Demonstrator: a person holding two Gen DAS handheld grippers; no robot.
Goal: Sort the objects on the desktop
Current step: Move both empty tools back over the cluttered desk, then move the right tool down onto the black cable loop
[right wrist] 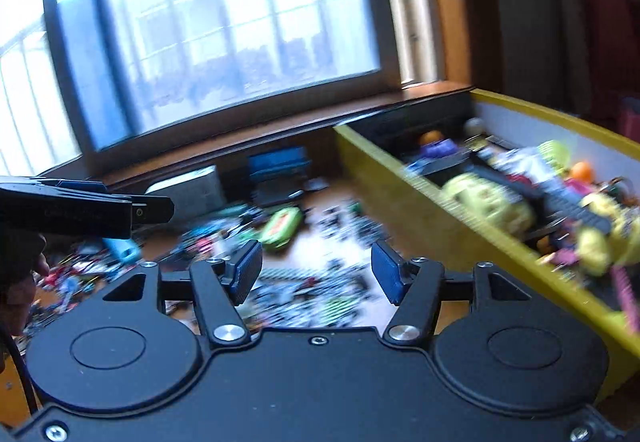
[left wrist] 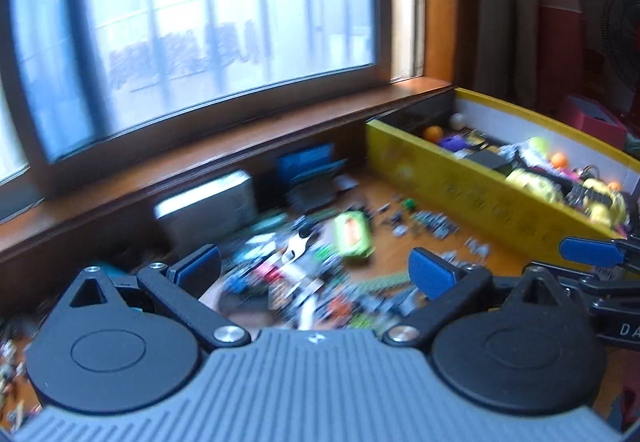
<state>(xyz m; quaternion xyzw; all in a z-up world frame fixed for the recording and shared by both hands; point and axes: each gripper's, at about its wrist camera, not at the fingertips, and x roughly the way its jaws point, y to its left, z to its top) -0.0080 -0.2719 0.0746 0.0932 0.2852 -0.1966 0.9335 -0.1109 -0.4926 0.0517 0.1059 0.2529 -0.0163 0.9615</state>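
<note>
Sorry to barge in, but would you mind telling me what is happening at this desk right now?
A person is sorting clutter on a wooden desk by the window, with a hand-held gripper in each hand. Both the left hand-held gripper and the right hand-held gripper are open and empty, above a heap of small parts. A green case lies among them. The yellow box on the right already holds balls and toys. The pictures are blurred.
</note>
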